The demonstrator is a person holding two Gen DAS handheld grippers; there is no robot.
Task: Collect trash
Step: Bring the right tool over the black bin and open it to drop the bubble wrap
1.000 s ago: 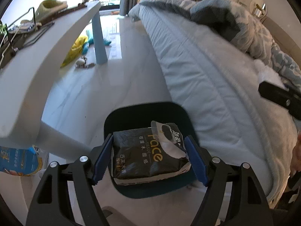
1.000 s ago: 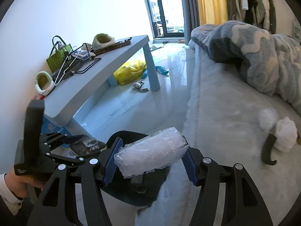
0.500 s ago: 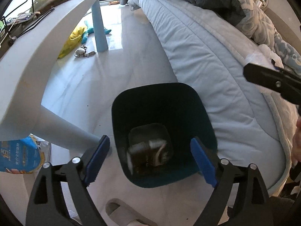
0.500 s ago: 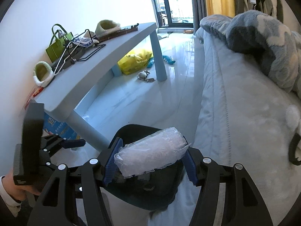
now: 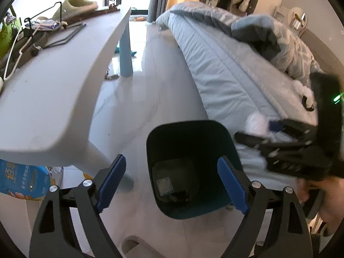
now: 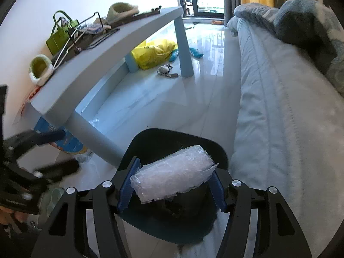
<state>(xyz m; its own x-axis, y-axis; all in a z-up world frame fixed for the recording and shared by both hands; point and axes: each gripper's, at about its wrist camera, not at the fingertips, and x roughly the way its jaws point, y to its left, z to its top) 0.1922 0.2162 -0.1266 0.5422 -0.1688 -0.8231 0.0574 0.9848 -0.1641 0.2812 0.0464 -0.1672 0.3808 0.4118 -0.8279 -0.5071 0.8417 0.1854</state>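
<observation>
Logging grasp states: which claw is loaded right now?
The right claw, shut on the bubble wrap roll above the bin. The left claw is open, empty.

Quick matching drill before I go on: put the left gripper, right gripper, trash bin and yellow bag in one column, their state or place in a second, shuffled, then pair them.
Things:
1. left gripper
2. right gripper
3. trash bin
4. yellow bag

States or places:
A. on the floor under the table
B. shut on a bubble wrap roll
C. open, nothing between its pads
D. on the floor beside the bed, a dark packet lying in it

Pairs: 1-C, 2-B, 3-D, 4-A
</observation>
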